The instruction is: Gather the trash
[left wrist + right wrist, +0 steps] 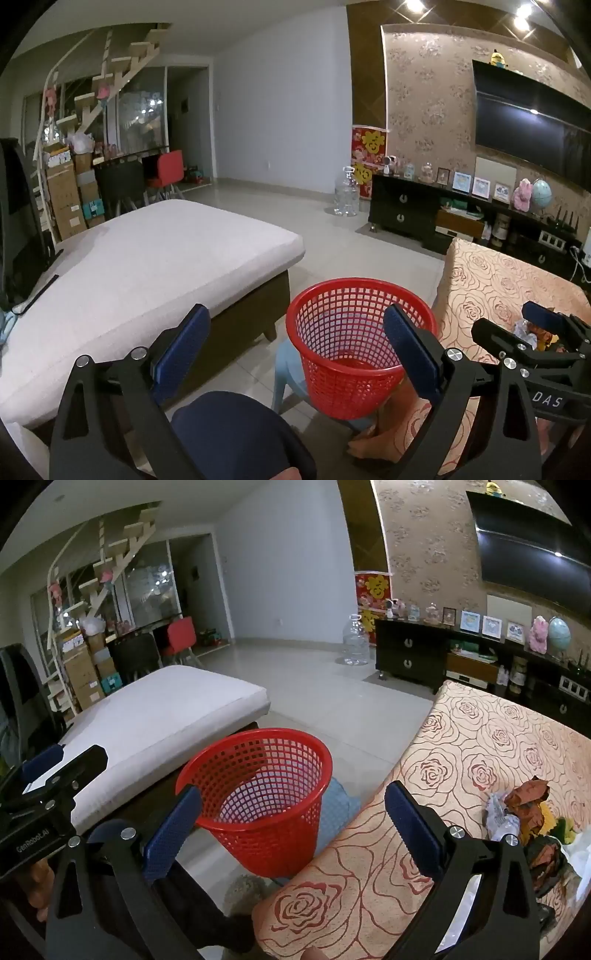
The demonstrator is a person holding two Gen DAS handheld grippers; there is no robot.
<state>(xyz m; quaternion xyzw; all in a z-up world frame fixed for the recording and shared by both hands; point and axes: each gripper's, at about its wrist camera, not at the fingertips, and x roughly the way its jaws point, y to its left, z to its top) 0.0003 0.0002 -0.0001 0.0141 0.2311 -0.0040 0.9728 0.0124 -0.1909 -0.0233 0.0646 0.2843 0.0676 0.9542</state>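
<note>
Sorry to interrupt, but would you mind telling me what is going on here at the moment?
A seated person holds a two-finger gripper in each hand, tidying up trash. Both the left gripper and the right gripper are open and hold nothing. A red mesh wastebasket stands on a blue stool and looks empty. A pile of crumpled wrappers lies on the rose-patterned tablecloth, not yet picked up.

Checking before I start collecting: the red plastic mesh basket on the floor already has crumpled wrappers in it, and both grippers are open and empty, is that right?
Not quite. The red plastic mesh basket is empty; the right wrist view shows the crumpled wrappers lying on the rose-patterned cloth. Both grippers, left gripper and right gripper, are open and empty.
</note>
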